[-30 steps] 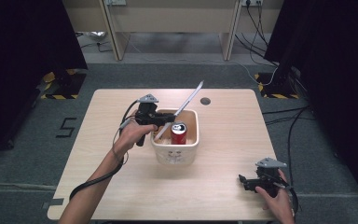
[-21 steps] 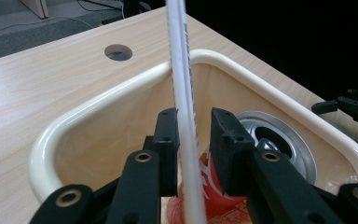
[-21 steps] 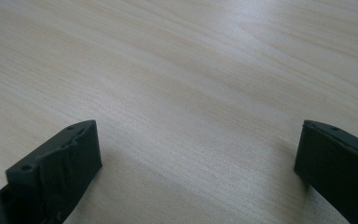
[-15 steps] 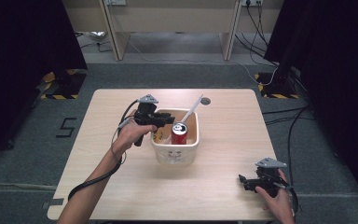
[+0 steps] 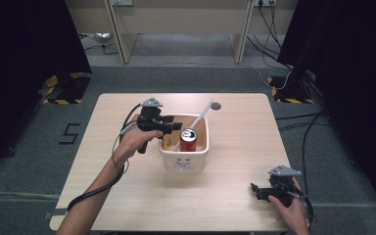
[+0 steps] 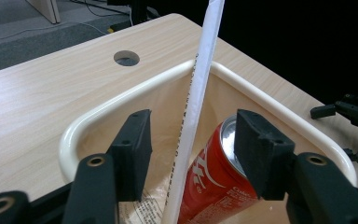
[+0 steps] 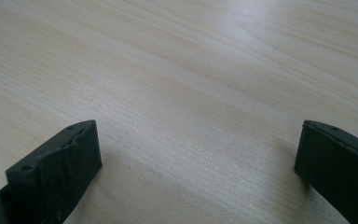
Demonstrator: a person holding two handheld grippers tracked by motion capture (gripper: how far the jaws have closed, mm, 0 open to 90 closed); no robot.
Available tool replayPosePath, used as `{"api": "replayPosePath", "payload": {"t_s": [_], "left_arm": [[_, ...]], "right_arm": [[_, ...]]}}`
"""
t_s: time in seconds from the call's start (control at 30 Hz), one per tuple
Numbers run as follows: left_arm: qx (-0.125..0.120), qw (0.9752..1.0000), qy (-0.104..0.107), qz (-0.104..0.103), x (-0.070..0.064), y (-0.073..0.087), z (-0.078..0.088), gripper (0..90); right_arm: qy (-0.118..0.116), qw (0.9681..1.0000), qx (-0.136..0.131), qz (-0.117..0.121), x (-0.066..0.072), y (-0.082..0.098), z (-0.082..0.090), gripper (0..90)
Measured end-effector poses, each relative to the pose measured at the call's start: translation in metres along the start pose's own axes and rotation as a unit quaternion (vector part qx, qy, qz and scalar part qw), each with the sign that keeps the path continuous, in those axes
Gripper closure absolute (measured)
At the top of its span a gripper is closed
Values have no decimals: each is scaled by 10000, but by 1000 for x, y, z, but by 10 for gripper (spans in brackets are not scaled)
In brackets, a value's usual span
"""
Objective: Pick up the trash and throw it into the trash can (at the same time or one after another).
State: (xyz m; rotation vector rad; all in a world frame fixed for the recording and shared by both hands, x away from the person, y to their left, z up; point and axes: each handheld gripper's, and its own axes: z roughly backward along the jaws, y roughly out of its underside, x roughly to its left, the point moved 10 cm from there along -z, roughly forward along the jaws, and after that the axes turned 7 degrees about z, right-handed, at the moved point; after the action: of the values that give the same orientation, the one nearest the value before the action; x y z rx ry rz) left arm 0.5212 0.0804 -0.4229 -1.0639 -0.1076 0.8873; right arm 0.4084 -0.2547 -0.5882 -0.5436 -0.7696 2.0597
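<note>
One bin (image 5: 185, 157) stands on the one table (image 5: 235, 147). In the bin are one red can (image 5: 188, 140), one white stick (image 5: 201, 116) and one printed packet (image 6: 135, 210). Beyond the bin, the table has one hole (image 5: 216, 105). Two grippers (image 5: 169, 126) (image 5: 255, 190) are near the bin.

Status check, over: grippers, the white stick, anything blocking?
Left gripper just opened, white stick loose between fingers, leaning in tub by red can. Right gripper open. Nothing blocking.
</note>
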Motion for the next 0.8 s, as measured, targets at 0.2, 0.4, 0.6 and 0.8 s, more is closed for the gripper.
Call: {"api": "replayPosePath", "payload": {"t_s": [0.2,0.4,0.6,0.8], "left_arm": [[-31,9999,-81,70,5,0,6,380],[-60,9997,-128,188,10,1,13,314],[-69,9995,-160,249,15,5,19,271],[-123,9992,-196,319,21,9,27,255]], "right_arm": [[-4,10000,4,1,0,0,0,4],[1,10000,-10,-3,0,0,0,3],[-1,10000,-1,-2,0,0,0,4],[-5,10000,5,0,0,0,0,4]]}}
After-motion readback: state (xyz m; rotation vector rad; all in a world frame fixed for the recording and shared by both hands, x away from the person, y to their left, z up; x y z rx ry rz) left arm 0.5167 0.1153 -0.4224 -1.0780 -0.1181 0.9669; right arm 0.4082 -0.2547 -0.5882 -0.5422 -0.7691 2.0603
